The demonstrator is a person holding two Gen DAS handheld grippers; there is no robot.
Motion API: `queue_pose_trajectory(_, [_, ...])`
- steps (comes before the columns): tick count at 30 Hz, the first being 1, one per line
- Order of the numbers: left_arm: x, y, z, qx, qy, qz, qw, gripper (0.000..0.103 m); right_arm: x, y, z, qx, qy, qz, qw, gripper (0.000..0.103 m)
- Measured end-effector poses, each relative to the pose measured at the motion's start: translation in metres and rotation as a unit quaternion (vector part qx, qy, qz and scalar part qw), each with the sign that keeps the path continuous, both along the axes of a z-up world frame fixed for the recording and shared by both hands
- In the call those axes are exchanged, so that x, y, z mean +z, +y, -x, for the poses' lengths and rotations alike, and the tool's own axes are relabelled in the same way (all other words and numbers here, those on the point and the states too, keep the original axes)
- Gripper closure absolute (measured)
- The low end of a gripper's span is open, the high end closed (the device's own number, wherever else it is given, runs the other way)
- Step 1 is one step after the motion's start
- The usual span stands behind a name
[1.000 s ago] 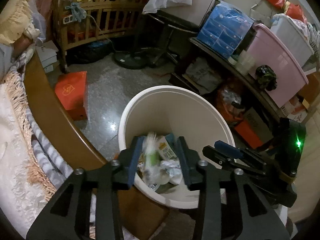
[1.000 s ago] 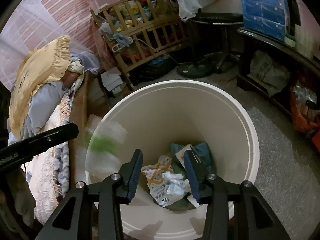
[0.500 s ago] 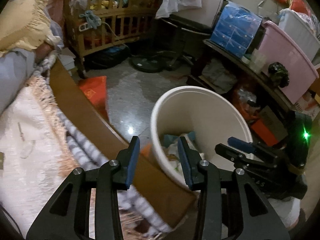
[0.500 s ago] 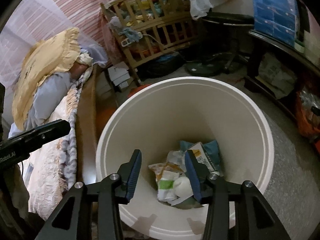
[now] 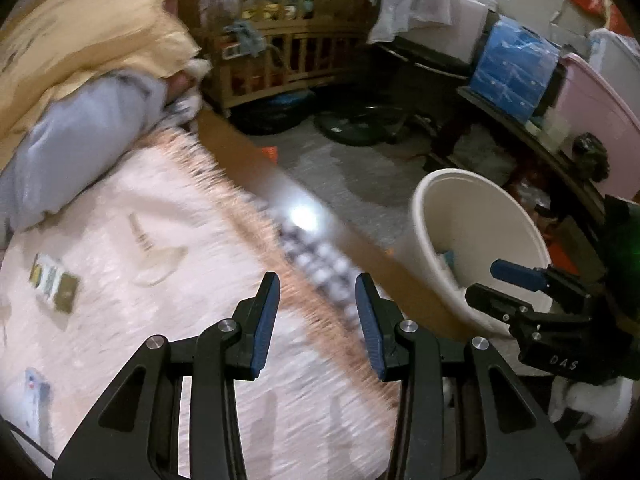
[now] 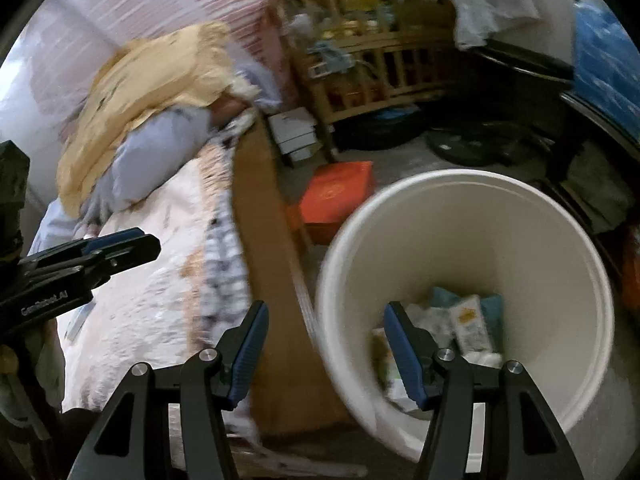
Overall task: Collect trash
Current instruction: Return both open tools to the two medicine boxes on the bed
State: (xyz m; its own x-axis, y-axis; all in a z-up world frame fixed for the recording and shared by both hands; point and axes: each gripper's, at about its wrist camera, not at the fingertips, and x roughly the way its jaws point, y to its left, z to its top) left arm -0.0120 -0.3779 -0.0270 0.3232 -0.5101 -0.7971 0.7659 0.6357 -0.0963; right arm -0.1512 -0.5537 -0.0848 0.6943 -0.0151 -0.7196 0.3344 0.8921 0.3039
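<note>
A white trash bucket (image 6: 552, 240) stands on the floor beside the bed, with several wrappers (image 6: 468, 320) at its bottom; it also shows in the left wrist view (image 5: 424, 204). My left gripper (image 5: 318, 292) is open and empty above the pink bedspread (image 5: 160, 320) near the bed's edge. On the bedspread lie a green and yellow packet (image 5: 54, 282), a clear plastic wrapper (image 5: 154, 256) and a small packet (image 5: 34, 386). My right gripper (image 6: 324, 316) is open and empty over the gap between the bed's wooden rail (image 6: 264, 280) and the bucket. It shows at the right of the left wrist view (image 5: 516, 280).
A yellow pillow (image 5: 80, 44) and grey-blue bedding (image 5: 76, 148) lie at the bed's head. A wooden crib (image 5: 296, 40) stands behind. An orange box (image 6: 336, 196) sits on the floor. A shelf with a blue pack (image 5: 516, 68) and pink tub (image 5: 592, 128) lines the right.
Both grippers have swung left from over the bucket toward the bed. A wrapper that the left gripper held fell into the bucket. The left gripper is now over the bedspread.
</note>
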Motion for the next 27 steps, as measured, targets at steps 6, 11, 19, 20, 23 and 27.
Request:
queue_pose_trajectory(6, [-0.005,0.079,-0.025,0.049,0.003,-0.006,0.9988,0.059,0.006,0.054,-0.035,0.062,0.000,0.007,0.998,0.044])
queue_pose_trajectory(11, [-0.024,0.148,-0.042,0.097,0.008,-0.033,0.9947,0.059,0.012,0.100,-0.061,0.112,-0.004,0.014,0.994,0.043])
queue_pose_trajectory(19, [-0.069,0.249,-0.079,0.192,0.048,-0.081,0.9769,0.059,0.013,0.175,-0.105,0.196,0.003,0.030,0.980,0.041])
queue_pose_trajectory(20, [-0.072,0.258,-0.086,0.205,0.051,-0.081,0.9742,0.059,0.012,0.181,-0.109,0.203,0.004,0.031,0.979,0.041])
queue_pose_trajectory(23, [-0.082,0.284,-0.113,0.252,0.066,-0.081,0.9622,0.059,0.009,0.203,-0.128,0.228,0.013,0.035,0.973,0.041])
queue_pose_trajectory(27, [-0.086,0.314,-0.149,0.311,0.074,-0.068,0.9450,0.059,0.003,0.228,-0.158,0.260,0.024,0.037,0.964,0.039])
